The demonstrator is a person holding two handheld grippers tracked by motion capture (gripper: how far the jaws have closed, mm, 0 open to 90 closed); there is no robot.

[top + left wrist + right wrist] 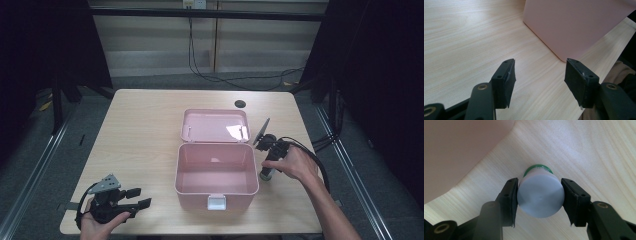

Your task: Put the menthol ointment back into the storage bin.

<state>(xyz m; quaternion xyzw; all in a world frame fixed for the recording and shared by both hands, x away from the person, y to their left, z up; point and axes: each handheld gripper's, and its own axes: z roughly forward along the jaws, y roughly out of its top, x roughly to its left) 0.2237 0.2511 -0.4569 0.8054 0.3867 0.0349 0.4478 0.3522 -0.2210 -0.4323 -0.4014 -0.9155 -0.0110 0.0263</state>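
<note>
the right gripper pinches the upright white-capped, green-ringed bottle just right of the open pink plastic box — left gripper spread, idle.

A pink box sits open mid-tabletop, its lid lying back toward 12 o'clock. At 3 o'clock of it the right gripper points down over a small bottle. The left gripper rests at 8 o'clock.
</note>
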